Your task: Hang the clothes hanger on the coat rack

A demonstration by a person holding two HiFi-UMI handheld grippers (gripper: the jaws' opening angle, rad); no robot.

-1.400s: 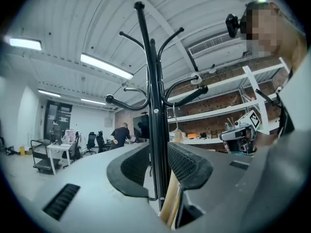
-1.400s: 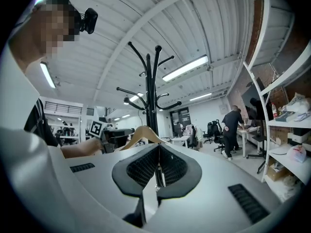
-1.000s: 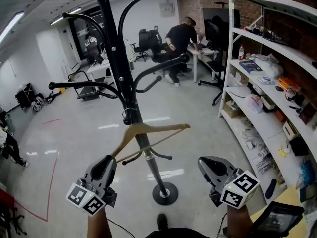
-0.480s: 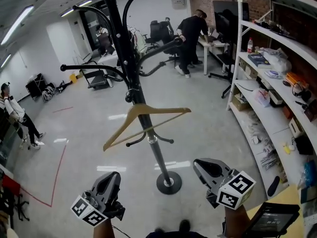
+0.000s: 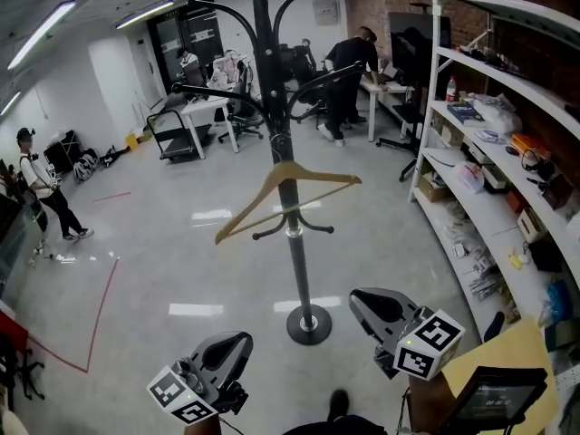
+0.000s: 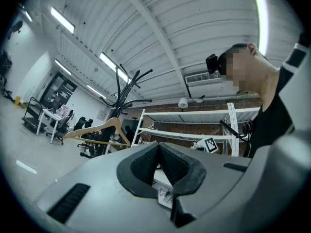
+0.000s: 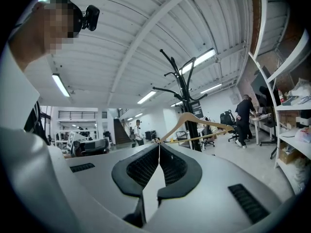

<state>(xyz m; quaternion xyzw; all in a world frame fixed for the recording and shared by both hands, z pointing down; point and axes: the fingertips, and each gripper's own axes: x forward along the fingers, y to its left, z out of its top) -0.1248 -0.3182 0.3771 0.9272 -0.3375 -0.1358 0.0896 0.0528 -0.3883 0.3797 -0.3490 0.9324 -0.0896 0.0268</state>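
At mid-height on the coat rack (image 5: 298,270), the hanger (image 5: 258,198) now hangs tilted against the pole, free of both grippers. Over the last second I have backed away. The left gripper (image 5: 234,343), earlier just under the hanger's low end, sits well apart from it, fingers together on nothing. The right gripper (image 5: 367,302) is likewise closed and empty. I judge the hang done. Count: one hanger, one rack, two grippers, one shelf unit (image 5: 423,107), at least two people (image 5: 41,193) far off.

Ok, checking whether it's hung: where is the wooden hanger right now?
Head view, centre: the wooden hanger hangs on the coat rack, left of the white shelving.
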